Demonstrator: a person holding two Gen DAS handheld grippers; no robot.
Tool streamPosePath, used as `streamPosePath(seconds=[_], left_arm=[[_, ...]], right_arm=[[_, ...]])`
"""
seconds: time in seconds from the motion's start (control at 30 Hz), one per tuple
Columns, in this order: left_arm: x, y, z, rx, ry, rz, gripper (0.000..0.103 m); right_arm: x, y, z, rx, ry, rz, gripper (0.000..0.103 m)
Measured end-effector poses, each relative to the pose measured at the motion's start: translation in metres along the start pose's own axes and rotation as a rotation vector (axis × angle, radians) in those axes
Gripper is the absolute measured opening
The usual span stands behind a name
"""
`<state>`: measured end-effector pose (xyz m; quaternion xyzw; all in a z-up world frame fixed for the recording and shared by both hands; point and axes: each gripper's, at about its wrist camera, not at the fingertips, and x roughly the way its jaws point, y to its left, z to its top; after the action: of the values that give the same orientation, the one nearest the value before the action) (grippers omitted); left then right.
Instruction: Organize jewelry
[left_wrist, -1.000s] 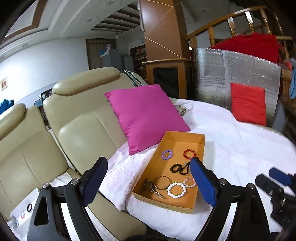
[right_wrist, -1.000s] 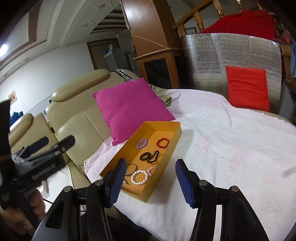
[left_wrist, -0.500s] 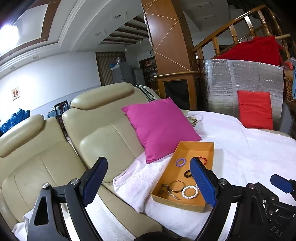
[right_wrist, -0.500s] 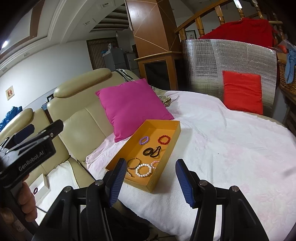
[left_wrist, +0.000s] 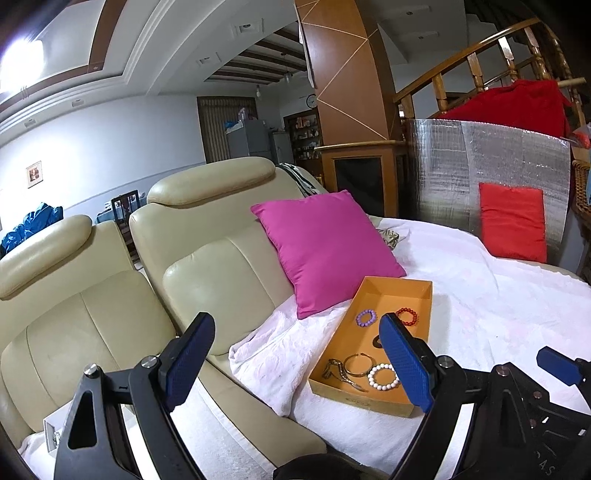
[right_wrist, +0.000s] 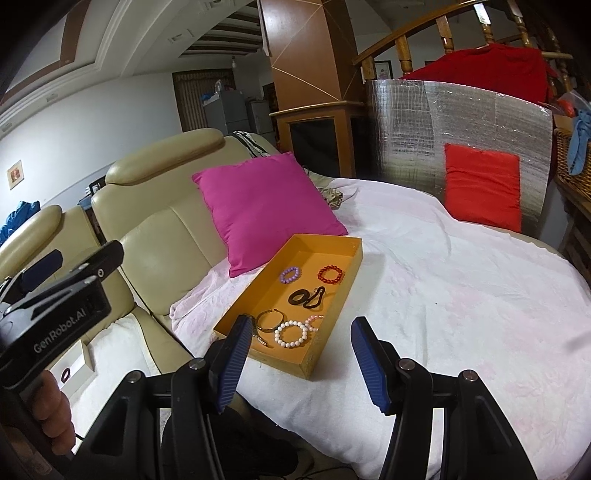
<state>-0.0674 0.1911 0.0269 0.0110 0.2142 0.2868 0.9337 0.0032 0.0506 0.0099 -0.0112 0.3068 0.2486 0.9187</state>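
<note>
An orange tray (left_wrist: 386, 295) (right_wrist: 352, 273) lies on the white cover. It holds a purple bead bracelet (right_wrist: 290, 275), a red bead bracelet (right_wrist: 330, 274), black hair ties (right_wrist: 307, 297), a metal bangle (right_wrist: 270, 319), a white bead bracelet (right_wrist: 293, 333), a pink one (right_wrist: 316, 322) and a metal clip (left_wrist: 338, 373). My left gripper (left_wrist: 297, 360) is open and empty, left of the tray. My right gripper (right_wrist: 301, 360) is open and empty, just in front of the tray.
A magenta cushion (right_wrist: 264, 205) leans on the beige leather sofa (left_wrist: 192, 266) behind the tray. A red cushion (right_wrist: 482, 186) stands against a silver foil panel (right_wrist: 458, 122). A small white box (right_wrist: 72, 367) with a dark ring lies on the seat at left.
Both grippers have drawn back and tilted up, so the tray looks smaller and farther. The left gripper swung left, showing more of the sofa. The jaws stayed open.
</note>
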Motion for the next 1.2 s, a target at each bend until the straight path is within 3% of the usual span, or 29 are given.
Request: streamPosePath(seconds=[1.2], left_arm=[[0.017,0.021,-0.01,-0.035,0.036,0.02,0.091]], right_arm=[[0.021,0.017,0.001,-0.012,0.035,0.0,0.06]])
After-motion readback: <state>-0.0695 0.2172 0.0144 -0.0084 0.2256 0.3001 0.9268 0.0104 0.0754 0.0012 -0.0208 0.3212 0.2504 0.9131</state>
